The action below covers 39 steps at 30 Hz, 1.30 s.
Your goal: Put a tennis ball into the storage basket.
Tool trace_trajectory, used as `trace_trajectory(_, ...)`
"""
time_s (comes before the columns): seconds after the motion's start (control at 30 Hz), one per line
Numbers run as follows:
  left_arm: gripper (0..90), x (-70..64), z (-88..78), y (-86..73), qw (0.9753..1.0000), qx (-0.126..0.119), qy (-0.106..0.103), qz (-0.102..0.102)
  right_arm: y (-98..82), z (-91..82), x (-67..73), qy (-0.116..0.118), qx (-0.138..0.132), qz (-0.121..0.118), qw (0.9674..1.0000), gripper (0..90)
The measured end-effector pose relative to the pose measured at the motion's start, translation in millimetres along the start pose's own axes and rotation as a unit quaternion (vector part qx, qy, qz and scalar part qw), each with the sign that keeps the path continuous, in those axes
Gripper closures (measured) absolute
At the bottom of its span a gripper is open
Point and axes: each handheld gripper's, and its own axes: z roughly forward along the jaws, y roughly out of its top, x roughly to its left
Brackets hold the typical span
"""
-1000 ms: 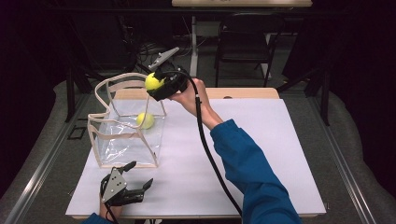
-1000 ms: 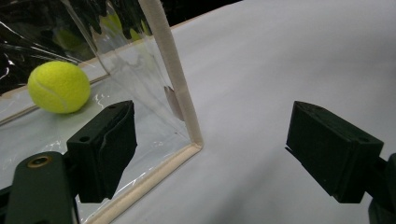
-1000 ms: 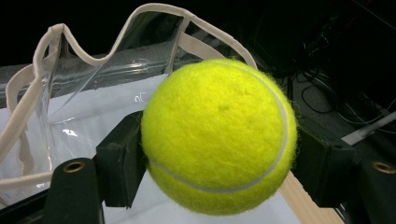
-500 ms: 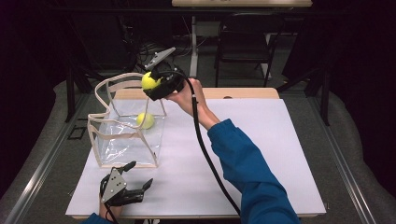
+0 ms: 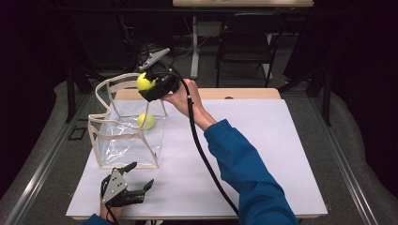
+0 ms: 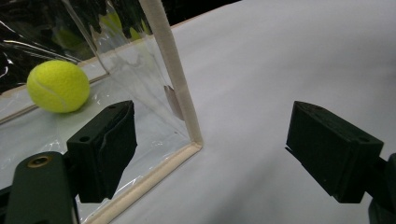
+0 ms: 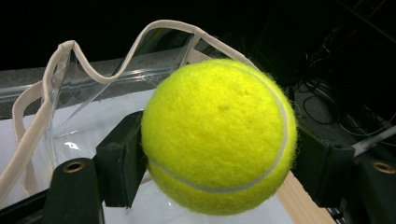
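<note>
Above the clear plastic bag's (image 5: 126, 140) cream-trimmed rim, the right gripper (image 5: 149, 86) clamps a fuzzy yellow ball (image 5: 145, 82) squarely between its black jaws. Inside the bag lies a second ball (image 5: 146, 121). Nearby on the white table (image 5: 263, 140), the left gripper (image 5: 141, 180) rests, jaws spread.

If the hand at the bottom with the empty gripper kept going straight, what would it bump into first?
Probably the clear bag: the left gripper points at its cream-edged corner, jaws open either side. Depth is hard to judge.
</note>
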Motion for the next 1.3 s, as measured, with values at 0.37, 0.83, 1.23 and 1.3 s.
trace_trajectory(0.37,15.9,0.5,-0.1,-0.5,1.0,0.002,-0.001,-0.001,1.1,8.1,1.5,0.004,-0.003,0.002,1.0,26.4)
trace_trajectory(0.83,15.9,0.5,-0.6,-0.4,1.0,-0.001,0.0,-0.002,5.7,15.2,7.9,0.008,-0.004,-0.002,1.0,26.3)
trace_trajectory(1.23,15.9,0.2,-0.7,-0.1,1.0,-0.002,0.001,-0.001,7.8,15.7,11.6,0.006,-0.007,-0.003,0.9999,26.3)
trace_trajectory(1.3,15.9,0.6,-0.5,-0.3,1.0,-0.001,0.001,-0.003,8.5,16.3,12.5,0.008,-0.009,-0.004,0.9999,26.3)
